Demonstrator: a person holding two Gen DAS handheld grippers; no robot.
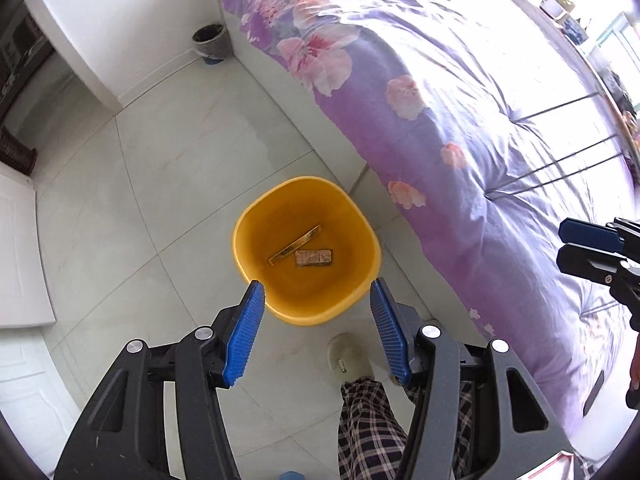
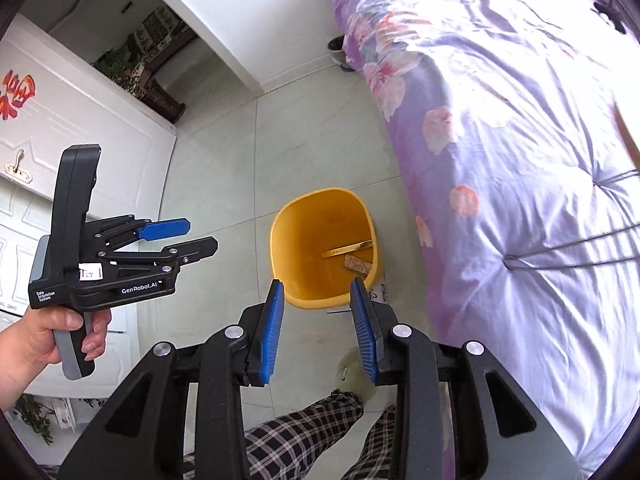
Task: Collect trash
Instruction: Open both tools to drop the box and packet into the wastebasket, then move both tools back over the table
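Observation:
A yellow bin stands on the tile floor beside the bed. At its bottom lie a gold strip and a crumpled brown wrapper. My left gripper hangs high above the bin, pointing steeply down, open with nothing between its blue pads. My right gripper is likewise above the bin, open and empty. Each shows in the other's view: the left gripper held by a hand, the right gripper at the right edge.
A bed with a purple floral quilt runs along the right. A dark waste basket sits by the far wall. A white door is on the left. The person's plaid trouser legs and slipper are below the grippers.

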